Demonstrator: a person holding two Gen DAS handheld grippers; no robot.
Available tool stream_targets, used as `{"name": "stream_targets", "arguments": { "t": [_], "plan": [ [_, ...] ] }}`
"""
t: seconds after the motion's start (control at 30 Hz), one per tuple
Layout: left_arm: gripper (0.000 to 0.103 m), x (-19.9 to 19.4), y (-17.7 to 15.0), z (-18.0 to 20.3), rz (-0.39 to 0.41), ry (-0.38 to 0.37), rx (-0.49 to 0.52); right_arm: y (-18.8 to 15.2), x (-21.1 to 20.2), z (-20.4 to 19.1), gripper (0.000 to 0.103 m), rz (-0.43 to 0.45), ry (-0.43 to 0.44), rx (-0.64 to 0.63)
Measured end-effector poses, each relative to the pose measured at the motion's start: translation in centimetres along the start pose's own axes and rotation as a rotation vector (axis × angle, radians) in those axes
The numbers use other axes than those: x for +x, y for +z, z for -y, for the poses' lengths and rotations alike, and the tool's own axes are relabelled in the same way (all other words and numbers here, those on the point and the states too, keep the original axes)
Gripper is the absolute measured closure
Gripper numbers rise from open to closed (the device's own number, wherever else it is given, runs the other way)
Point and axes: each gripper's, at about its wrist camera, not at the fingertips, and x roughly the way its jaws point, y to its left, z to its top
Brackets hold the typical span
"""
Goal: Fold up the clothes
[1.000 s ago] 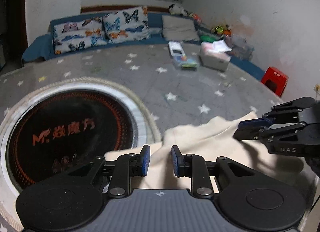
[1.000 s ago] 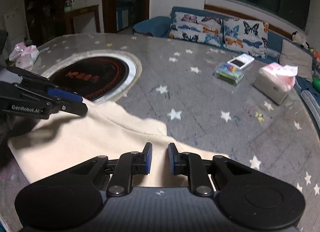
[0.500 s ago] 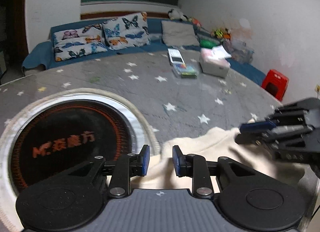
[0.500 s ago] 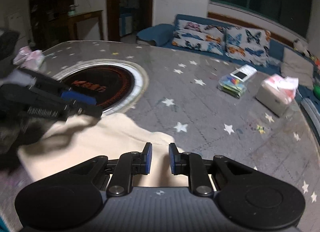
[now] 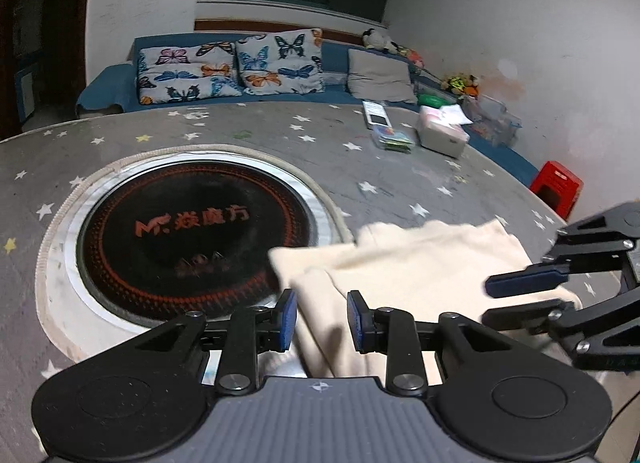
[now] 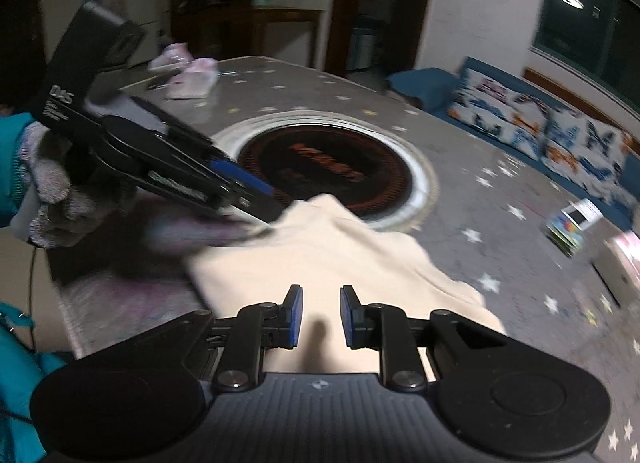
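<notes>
Now both tongs, left (image 5: 322, 321) and right (image 6: 320, 317), stand slightly parted, gripping nothing, above the cream garment (image 5: 420, 263) on the desk (image 5: 360, 155).

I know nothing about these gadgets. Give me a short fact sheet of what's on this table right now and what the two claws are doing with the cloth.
surface: round table under a grey star-print cover
centre: black round cooktop with orange lettering
cloth: cream garment, lying flat, one corner overlapping the cooktop's edge
left claw: jaws apart, nothing pinched, cloth behind the gap
right claw: jaws apart, nothing pinched, over the cloth
far side: tissue box, small clear box
backdrop: blue sofa with butterfly cushions
</notes>
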Motion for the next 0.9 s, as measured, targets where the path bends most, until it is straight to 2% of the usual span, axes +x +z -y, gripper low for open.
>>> {"name": "stream_targets", "arguments": {
  "t": [0.2,0.33,0.47,0.57,0.67,0.73,0.9],
  "plan": [
    [0.073,0.4,-1.8,1.0,-0.037,0.014,0.06,0.2,1.0,-2.4,0.084,-0.008,0.064,-0.042],
    [0.073,0.5,-2.7,1.1,-0.027,0.057,0.091,-0.5,2.6,-2.9,0.084,-0.05,0.091,-0.04],
    [0.073,-0.1,-2.7,1.0,-0.016,0.06,0.1,-0.5,2.7,-3.2,0.084,-0.064,0.09,-0.055],
    [0.073,-0.9,-1.8,-0.5,0.009,0.07,0.032,0.1,2.0,-3.5,0.083,-0.045,0.085,-0.083],
    [0.062,-2.0,-0.9,-2.5,0.034,0.082,-0.063,0.9,1.7,-4.5,0.081,-0.028,0.098,-0.134],
    [0.059,-2.5,-0.5,-3.6,0.043,0.085,-0.115,1.3,2.0,-5.4,0.072,-0.023,0.108,-0.171],
    [0.055,-2.8,-0.7,-4.8,0.012,0.051,-0.23,1.4,3.8,-7.8,0.068,-0.042,0.098,-0.279]
  ]
}}
